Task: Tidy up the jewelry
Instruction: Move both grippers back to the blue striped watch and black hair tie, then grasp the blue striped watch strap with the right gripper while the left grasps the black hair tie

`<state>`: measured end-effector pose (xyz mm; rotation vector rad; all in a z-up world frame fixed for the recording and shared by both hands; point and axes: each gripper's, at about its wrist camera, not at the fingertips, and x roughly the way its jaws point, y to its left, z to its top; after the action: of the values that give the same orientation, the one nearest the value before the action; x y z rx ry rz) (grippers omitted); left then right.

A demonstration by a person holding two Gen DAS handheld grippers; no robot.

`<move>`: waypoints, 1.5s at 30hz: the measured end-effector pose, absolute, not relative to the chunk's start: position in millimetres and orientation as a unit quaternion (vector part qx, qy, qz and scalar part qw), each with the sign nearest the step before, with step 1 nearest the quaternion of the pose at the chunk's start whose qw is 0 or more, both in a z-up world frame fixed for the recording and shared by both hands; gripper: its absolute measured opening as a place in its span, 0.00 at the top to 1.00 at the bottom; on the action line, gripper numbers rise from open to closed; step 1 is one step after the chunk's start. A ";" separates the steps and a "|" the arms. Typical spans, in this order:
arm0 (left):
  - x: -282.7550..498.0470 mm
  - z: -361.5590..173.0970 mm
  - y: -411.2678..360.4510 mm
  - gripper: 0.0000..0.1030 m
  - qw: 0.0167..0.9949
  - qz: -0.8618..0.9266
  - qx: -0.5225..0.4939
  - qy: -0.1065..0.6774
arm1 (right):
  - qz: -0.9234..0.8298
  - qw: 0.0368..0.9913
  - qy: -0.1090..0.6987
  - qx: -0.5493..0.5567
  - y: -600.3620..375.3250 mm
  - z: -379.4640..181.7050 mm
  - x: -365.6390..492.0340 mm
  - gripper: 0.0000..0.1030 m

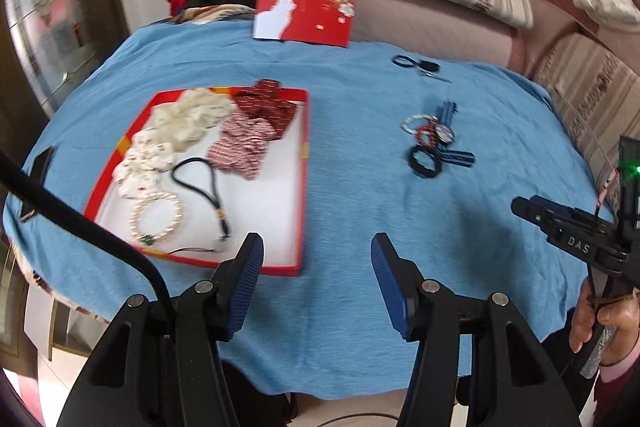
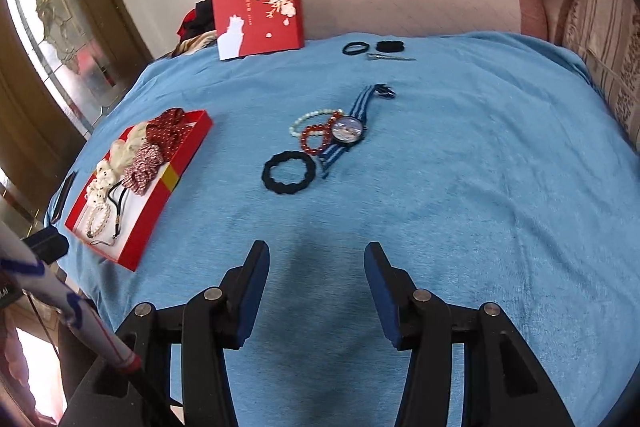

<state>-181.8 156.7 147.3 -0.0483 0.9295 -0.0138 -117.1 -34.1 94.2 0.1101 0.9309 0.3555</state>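
A sofa-backed room is shown, with a table draped in a blue, finely ribbed cloth (image 2: pixel 440 187). At its left a shallow red box (image 1: pixel 302 187) with a white floor holds fabric scrunchies, a pearl bracelet (image 1: pixel 156 217) and a black cord. Left loose mid-table are a wavy black hair tie (image 2: pixel 289 173), a red bead bracelet (image 2: pixel 318 139), a pale bead bracelet and a striped-strap watch (image 2: pixel 348 131). The left gripper (image 1: pixel 316 259) and right gripper (image 2: pixel 316 263) are held wide apart, with nothing between the jaws. A fetch step is judged in hand; next, the right gripper would be lowered over the hair tie's thin rim.
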 end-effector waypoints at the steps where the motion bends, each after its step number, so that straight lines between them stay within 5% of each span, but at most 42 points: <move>1: -177.9 145.4 153.3 0.47 0.893 -0.011 -0.020 0.450 | 0.170 0.877 0.447 0.056 -35.3 92.8 -116.8 0.48; 11: -101.7 110.4 107.0 0.48 0.870 -0.102 -0.034 0.481 | 0.153 0.871 0.455 0.103 -56.0 78.6 -82.9 0.48; 16: -54.4 87.7 86.9 0.66 0.856 -0.125 -0.047 0.499 | 0.149 0.868 0.457 0.124 -61.7 76.5 -34.8 0.48; 31: 17.7 43.0 59.3 0.66 0.832 -0.179 -0.070 0.521 | 0.159 0.833 0.495 0.188 -43.7 25.9 94.6 0.48; 34: 18.6 35.3 55.1 0.66 0.828 -0.187 -0.073 0.524 | 0.160 0.834 0.495 0.185 -39.2 22.2 98.7 0.57; 38: 15.6 33.1 50.6 0.69 0.831 -0.185 -0.075 0.520 | 0.165 0.826 0.500 0.199 -42.8 18.7 99.7 0.87; 39: 15.1 33.0 50.1 0.88 0.829 -0.185 -0.078 0.523 | 0.164 0.826 0.500 0.202 -44.6 19.2 100.2 0.88; 40: 15.0 32.1 49.0 0.95 0.824 -0.185 -0.079 0.530 | 0.162 0.827 0.498 0.203 -46.4 21.5 98.6 0.91; 45: 1.4 51.2 49.9 0.95 0.831 -0.191 -0.088 0.515 | 0.157 0.840 0.481 0.195 -52.7 44.1 84.3 0.96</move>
<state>1.4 49.9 51.2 -0.1861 1.0912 -0.4048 84.3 -52.7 44.1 0.4115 1.0160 0.3325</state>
